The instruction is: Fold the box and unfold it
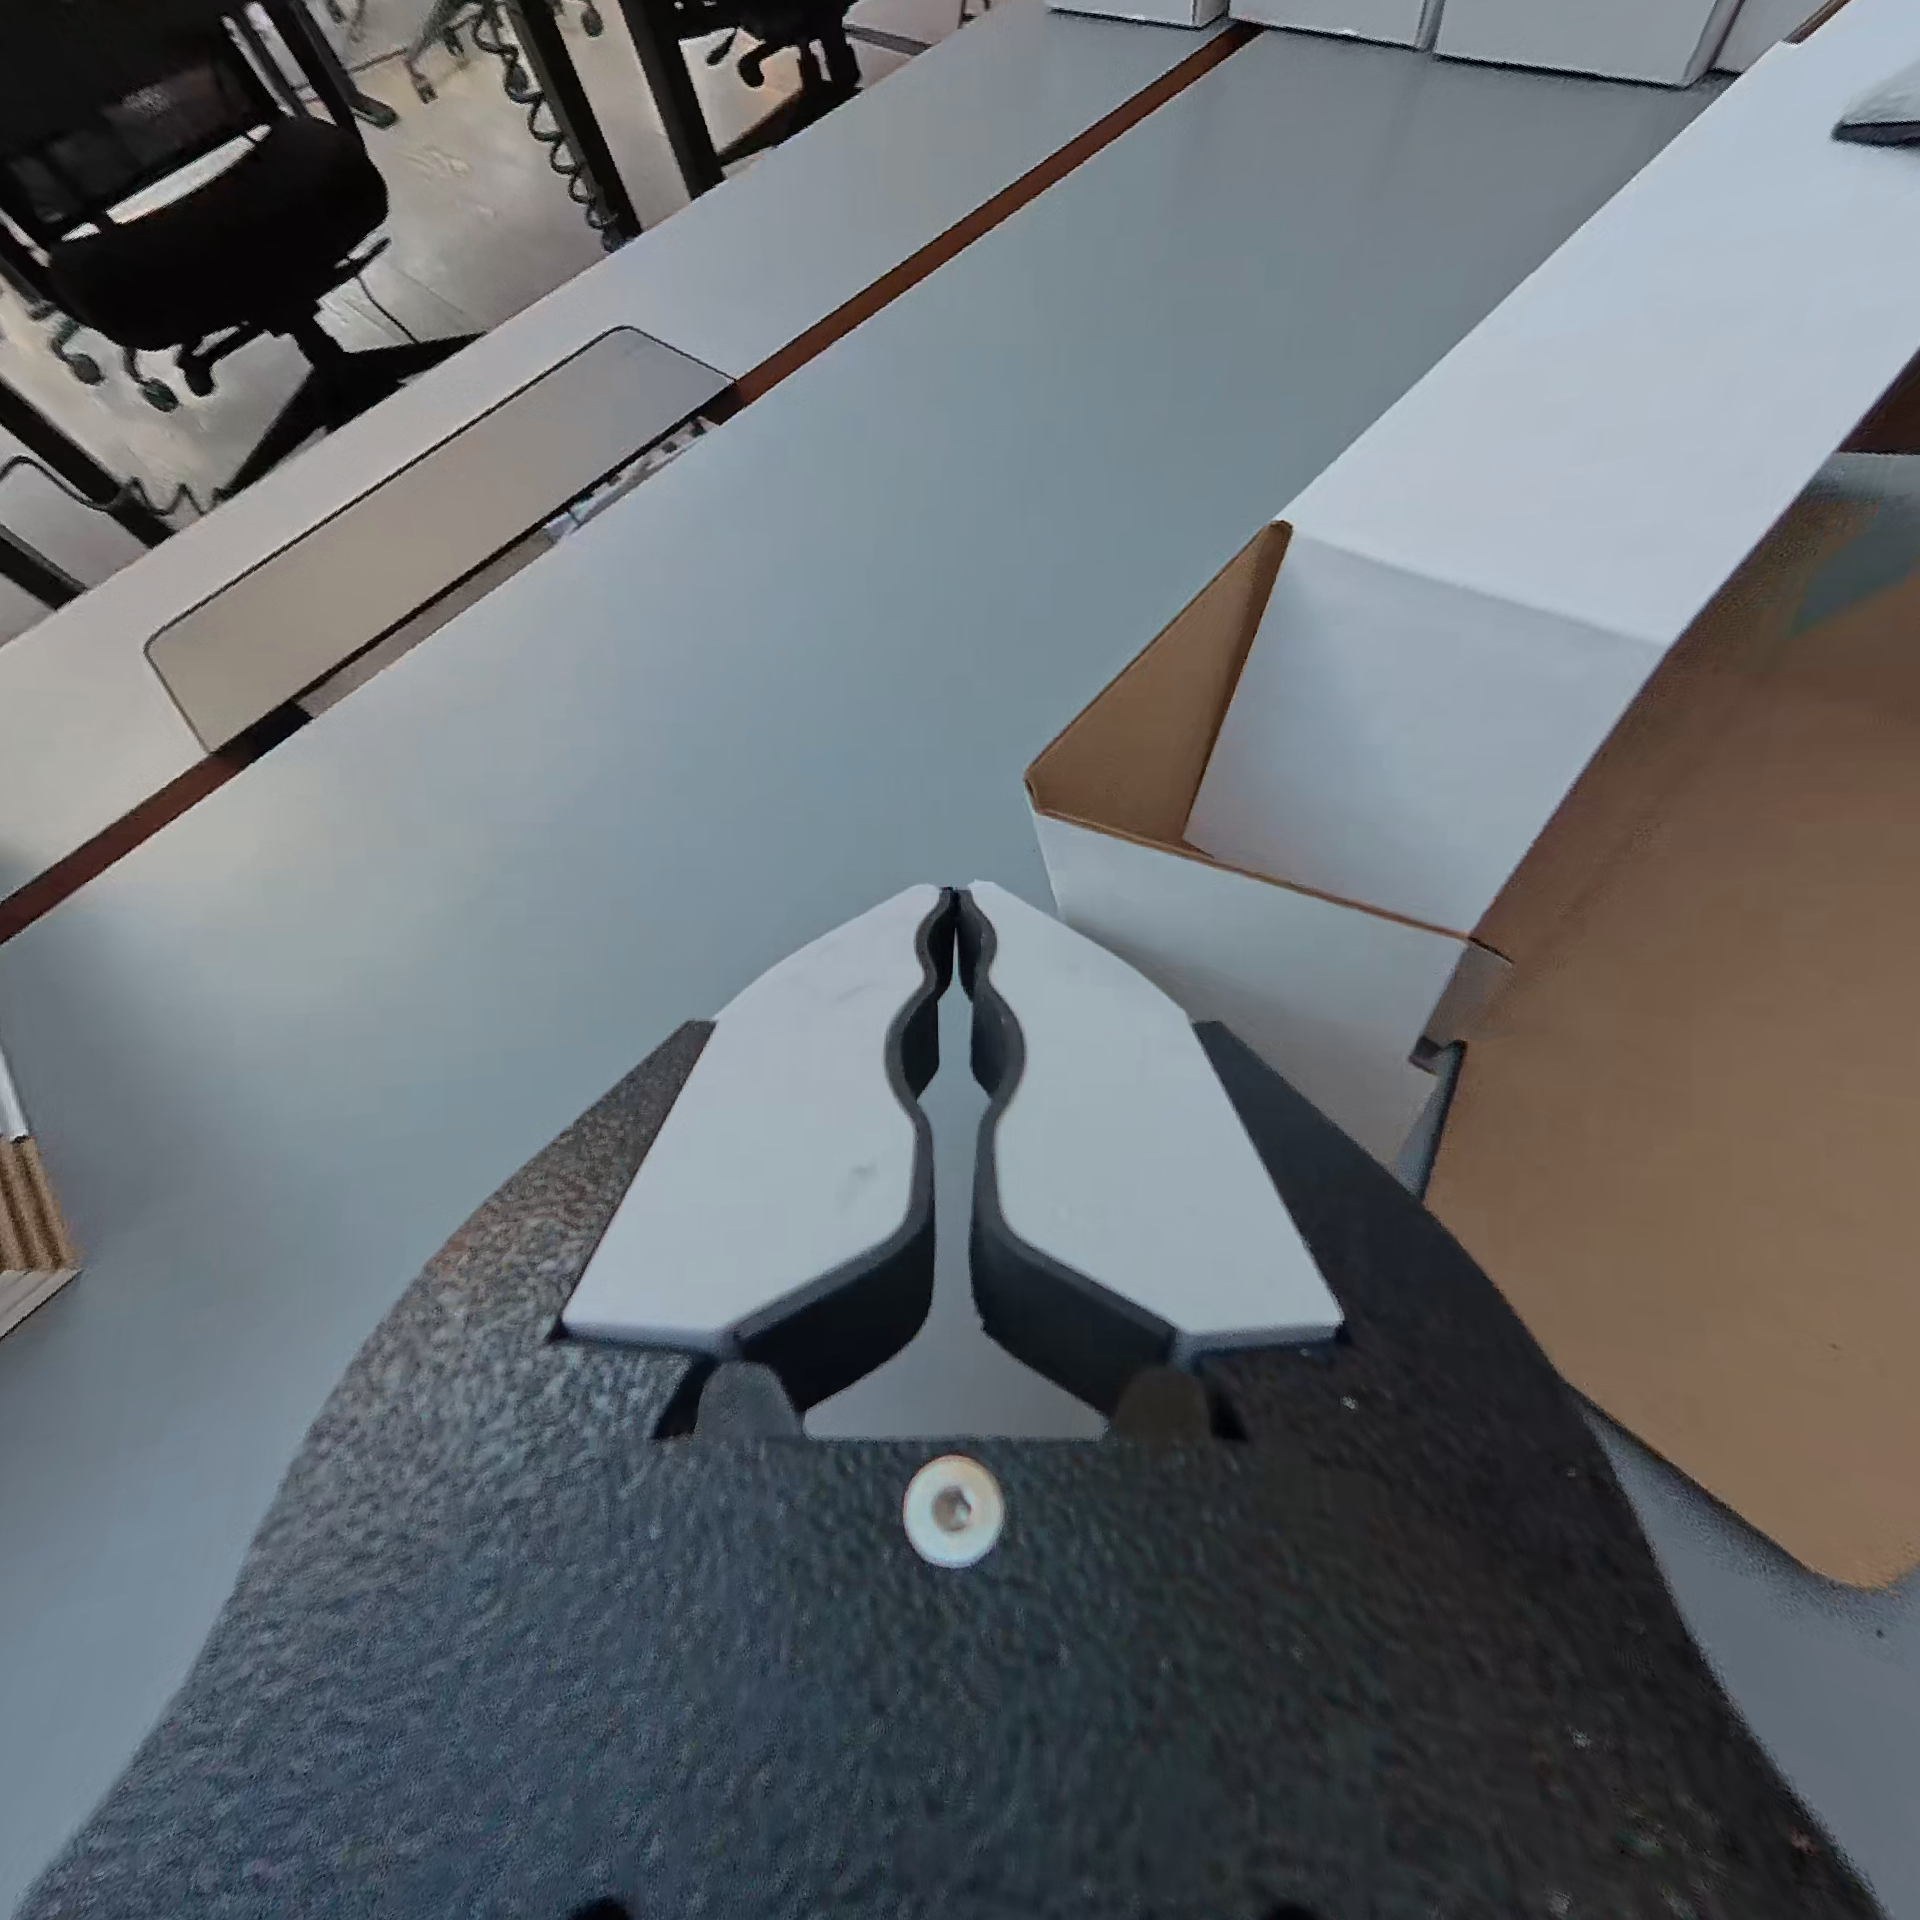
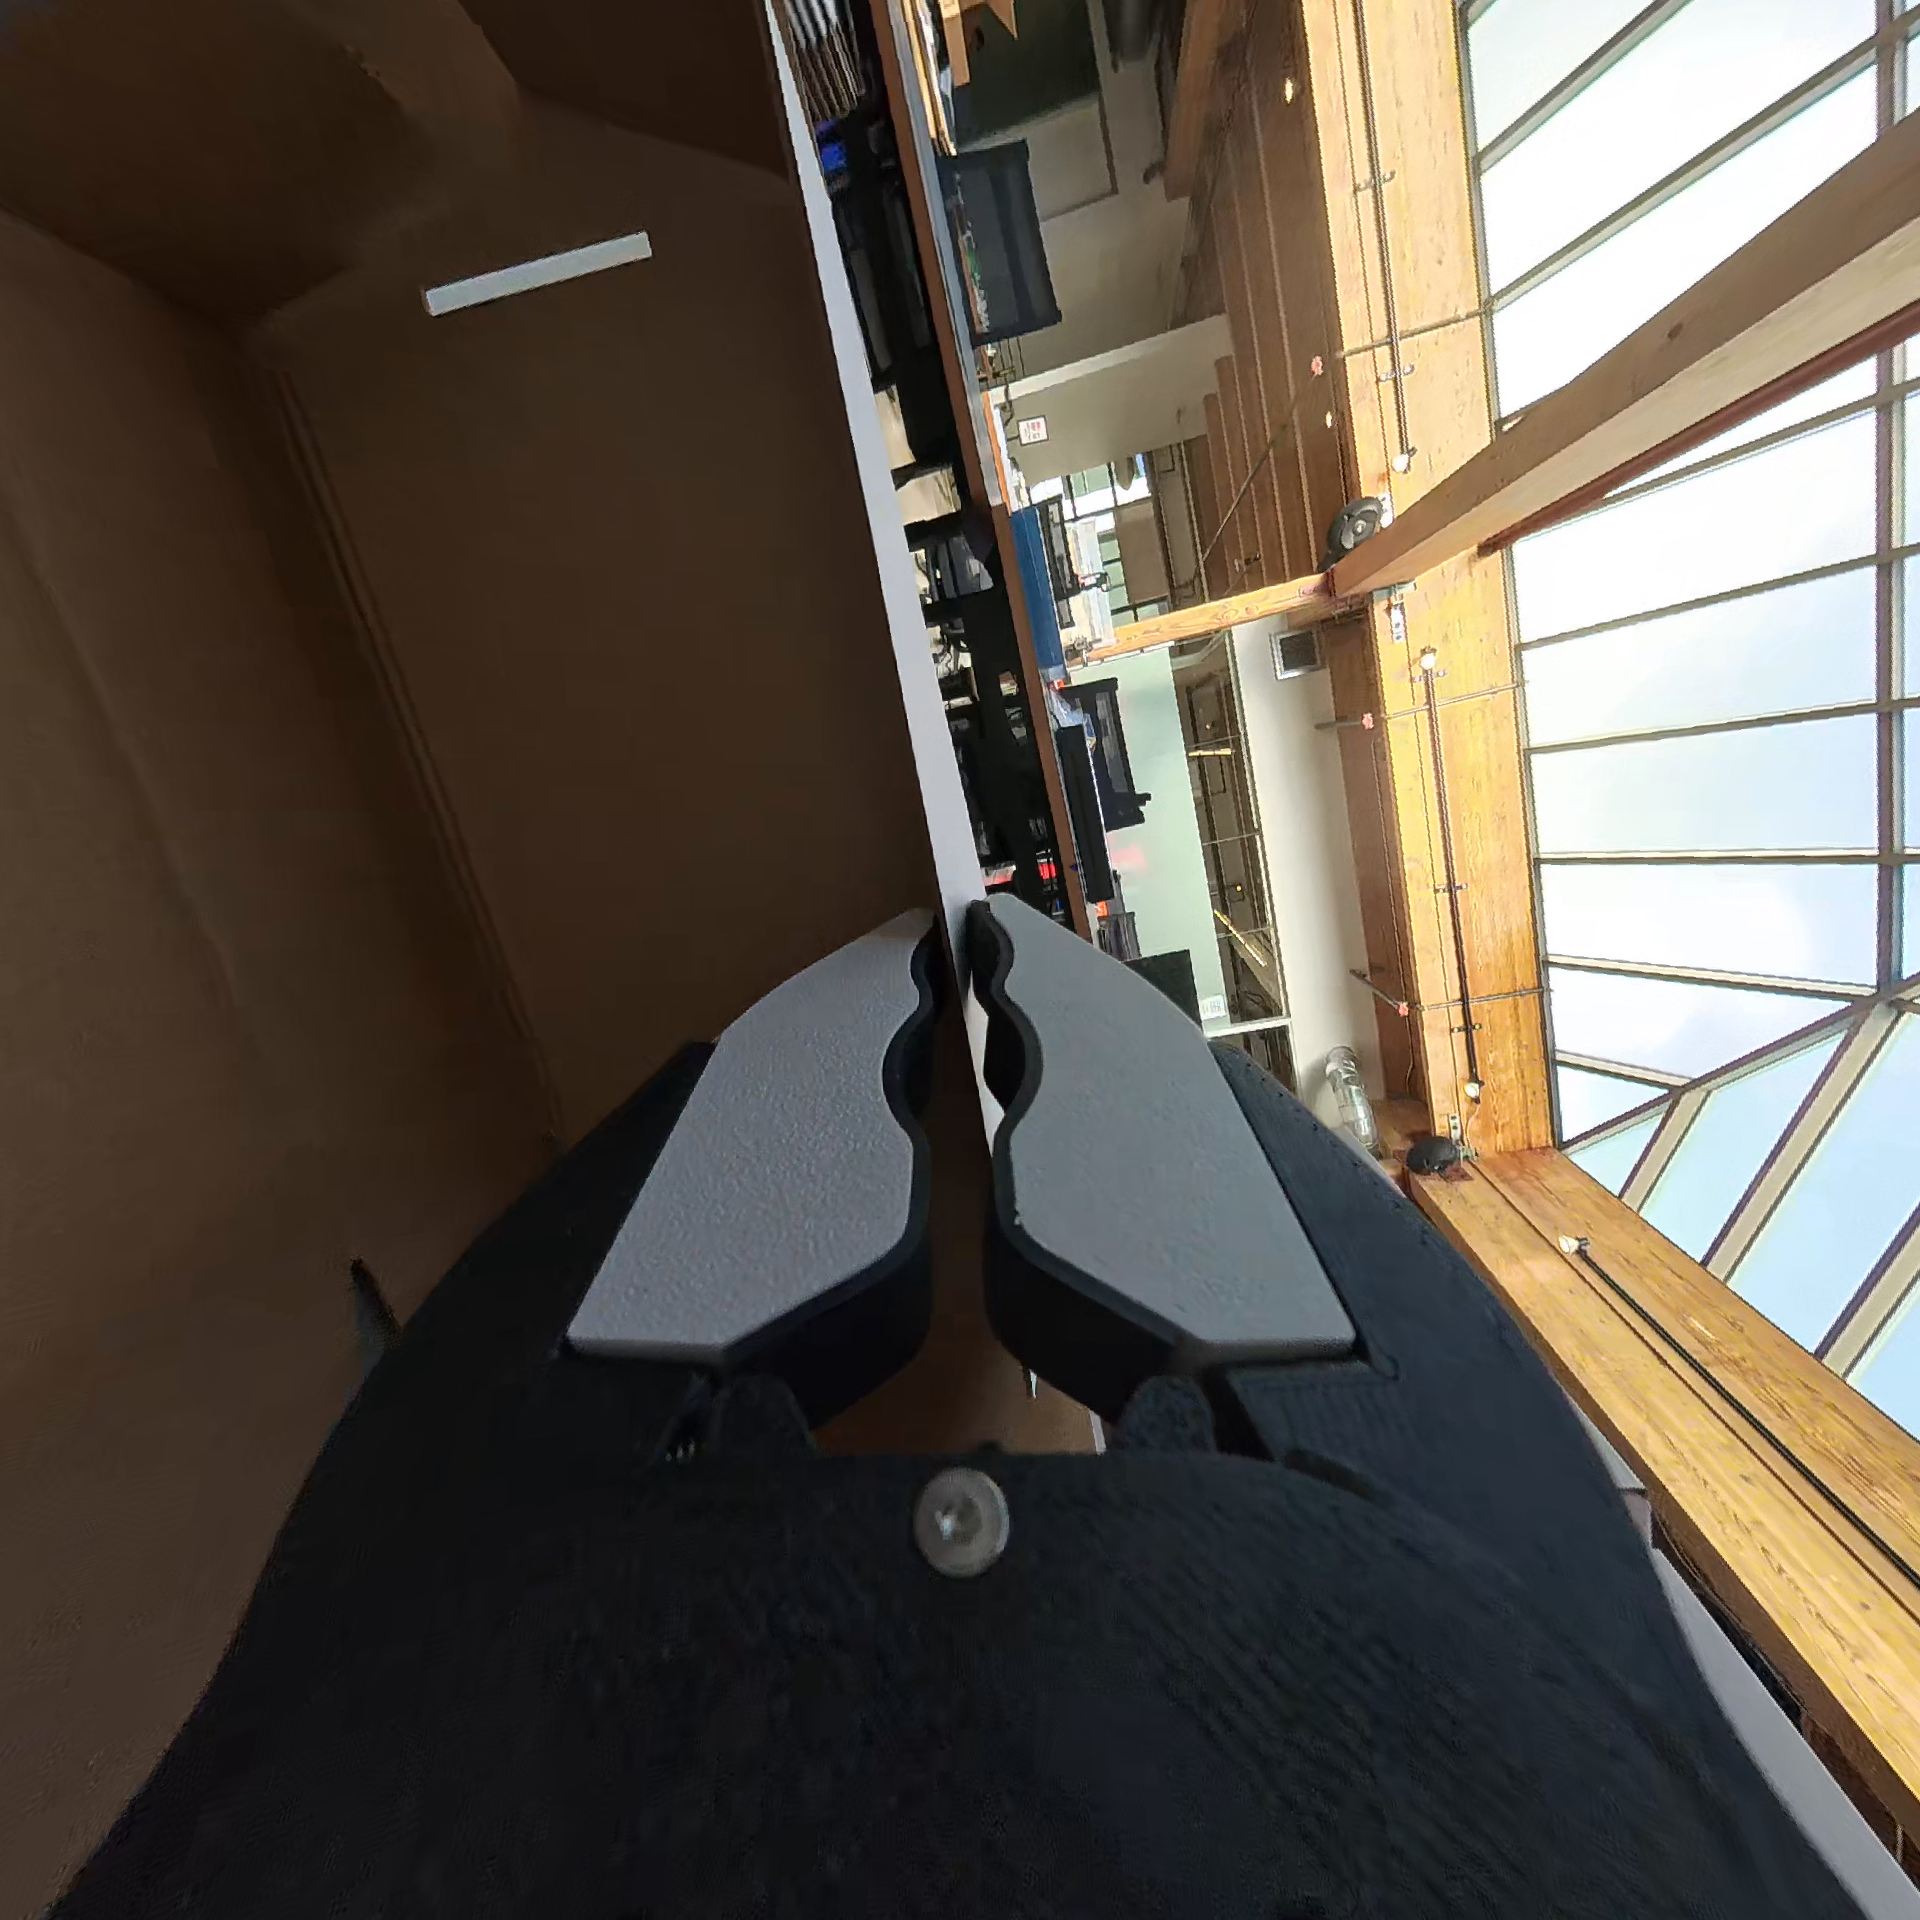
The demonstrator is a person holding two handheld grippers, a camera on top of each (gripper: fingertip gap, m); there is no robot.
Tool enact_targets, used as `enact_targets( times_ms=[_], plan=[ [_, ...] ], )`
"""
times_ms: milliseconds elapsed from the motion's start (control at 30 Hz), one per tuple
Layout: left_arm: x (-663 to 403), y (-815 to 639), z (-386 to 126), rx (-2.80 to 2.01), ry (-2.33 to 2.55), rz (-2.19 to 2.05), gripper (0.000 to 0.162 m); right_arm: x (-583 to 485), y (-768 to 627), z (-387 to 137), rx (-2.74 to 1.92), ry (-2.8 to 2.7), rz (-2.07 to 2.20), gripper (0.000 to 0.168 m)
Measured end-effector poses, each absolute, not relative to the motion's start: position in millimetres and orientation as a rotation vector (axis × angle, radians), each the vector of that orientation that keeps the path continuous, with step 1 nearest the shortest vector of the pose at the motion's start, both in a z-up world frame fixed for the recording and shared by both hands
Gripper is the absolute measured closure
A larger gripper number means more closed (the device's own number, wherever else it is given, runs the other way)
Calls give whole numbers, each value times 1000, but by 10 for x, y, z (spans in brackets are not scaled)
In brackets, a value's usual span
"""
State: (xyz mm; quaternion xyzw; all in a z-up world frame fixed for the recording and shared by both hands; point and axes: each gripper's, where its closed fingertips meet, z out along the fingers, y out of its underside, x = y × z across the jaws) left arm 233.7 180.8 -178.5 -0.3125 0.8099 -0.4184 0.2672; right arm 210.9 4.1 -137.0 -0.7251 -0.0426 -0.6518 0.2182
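Note:
The box [image 1: 1434, 748] is white outside and brown inside. It stands partly folded on the grey table [image 1: 727, 675] at the right of the left wrist view, with a raised brown lid flap [image 1: 1683, 1195]. My left gripper [image 1: 951, 899] is shut and empty, hovering just left of the box's near corner. In the right wrist view my right gripper [image 2: 956, 920] is shut on the edge of a box panel [image 2: 582, 675], whose brown inner side fills the left half. A slot [image 2: 538, 272] shows in that panel.
A second table [image 1: 644, 301] with a cable flap [image 1: 416, 540] lies beyond a dark gap. Office chairs [image 1: 197, 208] stand on the floor at the far left. More white boxes [image 1: 1558, 31] line the far edge. A cardboard stack [image 1: 31, 1226] sits at the left edge.

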Motion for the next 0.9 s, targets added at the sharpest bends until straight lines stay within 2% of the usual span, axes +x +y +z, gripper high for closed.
enact_targets(
  times_ms=[400, 600, 700, 767, 833, 900],
  plan=[
    [1848, 1466, -1703, -797, 2028, -1052, 162, 2087, 51, -1366, -2099, -47, -1901, 165],
    [1745, 1463, -1764, -774, 2220, -1297, 162, 2071, 45, -1364, -2096, -101, -1902, 165],
    [1704, 1506, -1774, -724, 2286, -1450, 154, 2067, 49, -1361, -2090, -115, -1902, 165],
    [1647, 1476, -1794, -673, 2336, -1533, 139, 2068, 50, -1360, -2081, -110, -1887, 165],
    [1660, 1450, -1828, -656, 2345, -1546, 137, 2071, 50, -1361, -2076, -113, -1887, 165],
    [1690, 1430, -1837, -614, 2331, -1500, 145, 2075, 52, -1361, -2078, -115, -1895, 165]
  ],
)
